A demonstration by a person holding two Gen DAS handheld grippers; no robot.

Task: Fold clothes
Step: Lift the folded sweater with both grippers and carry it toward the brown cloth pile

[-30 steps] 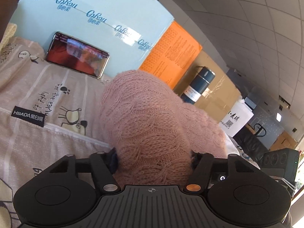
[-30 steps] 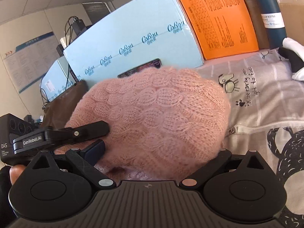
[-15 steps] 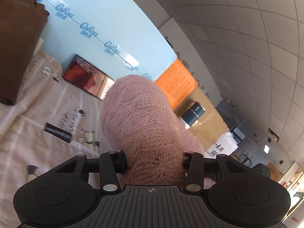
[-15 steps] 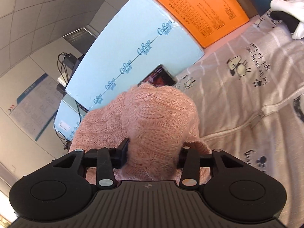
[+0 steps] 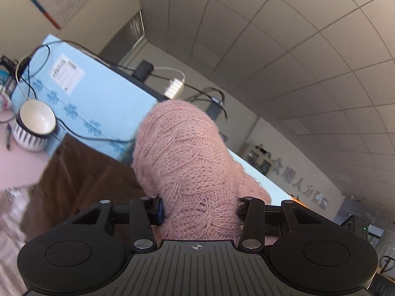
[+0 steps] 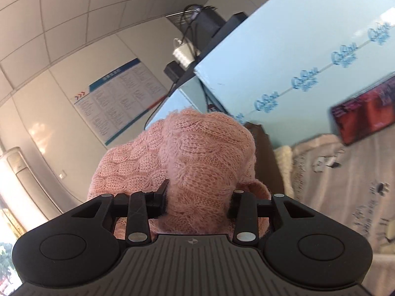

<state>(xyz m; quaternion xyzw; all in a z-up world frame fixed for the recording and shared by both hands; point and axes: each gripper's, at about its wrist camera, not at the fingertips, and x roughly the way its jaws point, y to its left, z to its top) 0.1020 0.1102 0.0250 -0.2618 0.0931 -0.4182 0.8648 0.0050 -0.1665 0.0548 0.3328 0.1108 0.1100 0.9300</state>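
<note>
Sweater (image 5: 182, 162) now lifted higher (right tongs (image 6: 197, 204) closed)

Your two wrist views are bright with daylight, and strong glare whitens the window (image 6: 9, 185) at the left edge of the right view. Fisheye bending curves the ceiling tiles (image 5: 284, 37). Motion blur smears the phone (image 6: 365, 111) and printed bedsheet (image 6: 345, 185); the pink sweater (image 5: 182, 162) stays sharp.
</note>
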